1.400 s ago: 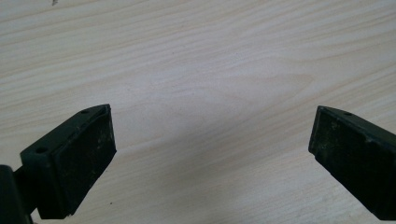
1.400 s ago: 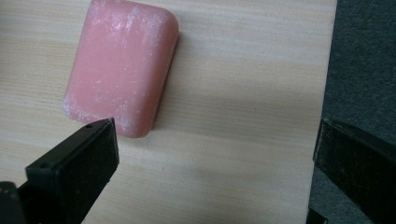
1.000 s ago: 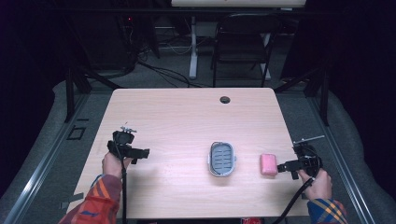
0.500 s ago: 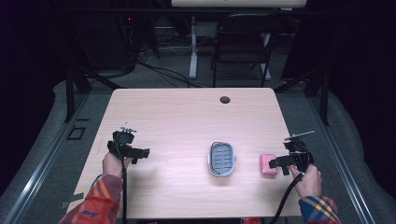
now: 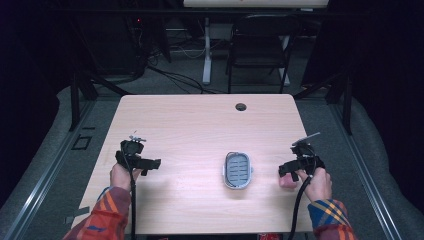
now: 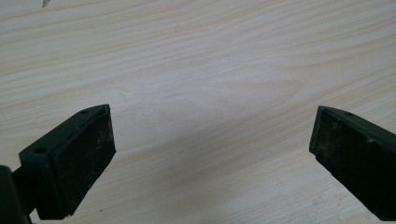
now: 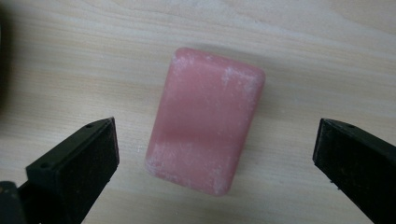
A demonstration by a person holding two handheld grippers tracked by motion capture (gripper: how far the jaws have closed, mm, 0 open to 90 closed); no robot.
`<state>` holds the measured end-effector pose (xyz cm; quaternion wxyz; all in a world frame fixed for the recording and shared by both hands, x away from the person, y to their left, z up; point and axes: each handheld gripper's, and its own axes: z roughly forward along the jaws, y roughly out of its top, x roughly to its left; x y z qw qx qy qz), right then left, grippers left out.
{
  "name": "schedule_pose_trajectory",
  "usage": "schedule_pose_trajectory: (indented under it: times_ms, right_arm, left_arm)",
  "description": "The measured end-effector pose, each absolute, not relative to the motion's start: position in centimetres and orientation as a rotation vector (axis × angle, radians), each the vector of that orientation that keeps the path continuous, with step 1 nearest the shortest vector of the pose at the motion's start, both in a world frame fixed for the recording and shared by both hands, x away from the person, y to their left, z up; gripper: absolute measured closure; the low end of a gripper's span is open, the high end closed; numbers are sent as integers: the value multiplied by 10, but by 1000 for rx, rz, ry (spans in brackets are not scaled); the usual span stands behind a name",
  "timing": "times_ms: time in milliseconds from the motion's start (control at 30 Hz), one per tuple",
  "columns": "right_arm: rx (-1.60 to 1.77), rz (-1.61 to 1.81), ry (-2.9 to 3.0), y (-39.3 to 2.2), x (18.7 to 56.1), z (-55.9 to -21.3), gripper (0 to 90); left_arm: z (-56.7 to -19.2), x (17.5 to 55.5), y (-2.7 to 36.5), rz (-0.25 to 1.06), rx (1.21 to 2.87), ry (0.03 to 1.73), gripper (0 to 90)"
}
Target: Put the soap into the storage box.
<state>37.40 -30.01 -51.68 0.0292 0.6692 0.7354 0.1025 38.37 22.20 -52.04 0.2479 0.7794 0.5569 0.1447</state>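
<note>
A pink bar of soap (image 7: 205,121) lies flat on the wooden table (image 5: 200,130), between the wide-apart jaws of my right gripper (image 7: 215,154), which is open above it and not touching it. In the high view the right gripper (image 5: 295,167) covers most of the soap (image 5: 287,182) near the table's right edge. A grey oval soap dish (image 5: 237,170) with a slotted inner tray sits left of it. My left gripper (image 5: 142,162) hovers open over bare wood at the table's left side, its jaws (image 6: 212,149) spread with nothing between them.
A round cable hole (image 5: 241,107) sits near the table's far edge. A dark chair (image 5: 260,45) and a desk leg stand beyond the table on the grey floor. Bare wood lies between the left gripper and the dish.
My right gripper has moved left and toward the person, from beside the soap to directly over it, now hiding most of it in the high view. The left gripper has stayed put.
</note>
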Motion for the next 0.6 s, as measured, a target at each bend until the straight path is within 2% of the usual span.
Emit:
schedule_pose_trajectory:
  times_ms: [600]
  right_arm:
    - [2144, 299, 2243, -289, 394, -527, 27]
  left_arm:
    - [-520, 383, 221, 385, 2108, 1498, 2]
